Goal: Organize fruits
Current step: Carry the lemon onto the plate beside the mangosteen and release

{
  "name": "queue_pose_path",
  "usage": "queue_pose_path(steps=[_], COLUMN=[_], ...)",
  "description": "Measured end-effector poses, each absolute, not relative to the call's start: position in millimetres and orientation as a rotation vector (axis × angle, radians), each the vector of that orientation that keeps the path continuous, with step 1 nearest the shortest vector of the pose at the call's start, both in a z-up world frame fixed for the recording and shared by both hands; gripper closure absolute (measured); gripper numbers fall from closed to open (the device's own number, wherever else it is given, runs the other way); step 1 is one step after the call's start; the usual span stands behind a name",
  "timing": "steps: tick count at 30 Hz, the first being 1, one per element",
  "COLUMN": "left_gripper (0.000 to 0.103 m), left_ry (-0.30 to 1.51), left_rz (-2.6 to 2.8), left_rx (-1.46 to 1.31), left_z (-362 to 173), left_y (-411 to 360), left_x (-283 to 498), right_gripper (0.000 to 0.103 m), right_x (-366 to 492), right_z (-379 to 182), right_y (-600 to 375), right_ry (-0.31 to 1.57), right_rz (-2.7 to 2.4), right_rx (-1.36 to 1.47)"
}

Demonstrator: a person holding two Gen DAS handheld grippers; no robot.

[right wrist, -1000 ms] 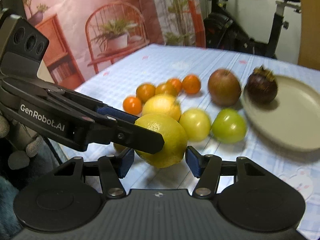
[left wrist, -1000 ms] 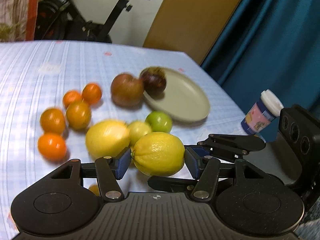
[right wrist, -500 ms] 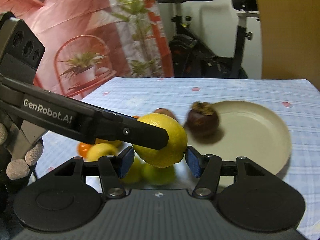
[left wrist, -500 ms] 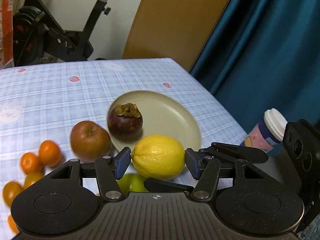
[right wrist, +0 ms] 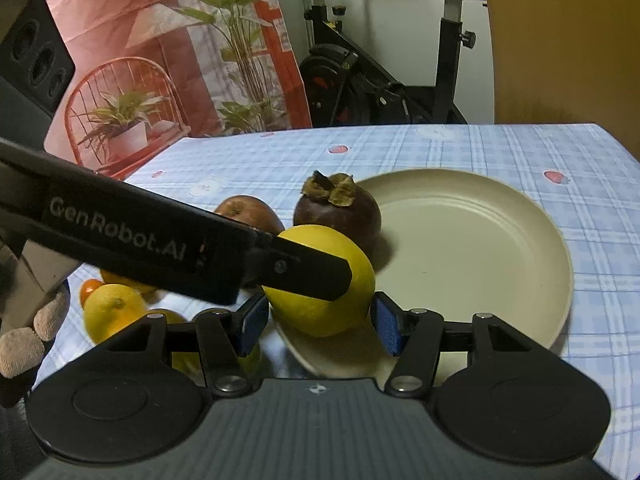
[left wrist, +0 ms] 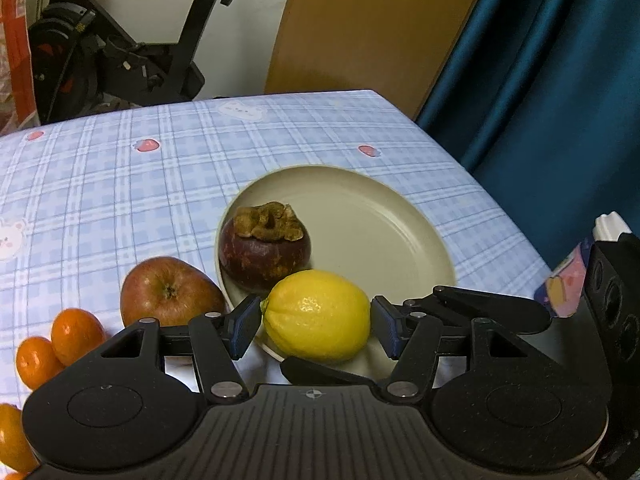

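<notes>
We see the right claw (right wrist: 317, 326) with a yellow lemon (right wrist: 324, 312) between its blue pads, over the near rim of the beige plate (right wrist: 480, 264). The left claw's black finger (right wrist: 304, 272) crosses the lemon. A mangosteen (right wrist: 340, 212) sits on the plate; an apple (right wrist: 248, 212) lies beside it on the checked surface (right wrist: 580, 208).

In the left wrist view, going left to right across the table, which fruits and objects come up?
Small oranges → apple → mangosteen on the plate → lemon between the left gripper pads → cup at the right edge.
</notes>
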State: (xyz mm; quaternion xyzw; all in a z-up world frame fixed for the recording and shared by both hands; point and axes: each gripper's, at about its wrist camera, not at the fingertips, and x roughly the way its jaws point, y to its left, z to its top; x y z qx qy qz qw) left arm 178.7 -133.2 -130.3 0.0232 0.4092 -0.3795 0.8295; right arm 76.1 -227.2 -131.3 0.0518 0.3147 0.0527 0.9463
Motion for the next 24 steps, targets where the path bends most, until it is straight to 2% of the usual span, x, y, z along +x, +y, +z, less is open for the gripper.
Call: queue_pose_path(steps=[16, 24], left_gripper=[0.04, 0.039], left_ry=[0.839, 0.791], left_rz=[-0.759, -0.736], left_rx=[0.112, 0.109], left_z=[-131, -122], left_y=[-130, -124], left_x=[186, 175], right_gripper=[0.043, 0.039], right_x=[103, 93], right_z=[-134, -129], right_y=[-218, -219], right_ry=[0.642, 0.617], right_rz=[0.096, 0.059], right_rx=[0.153, 0.184])
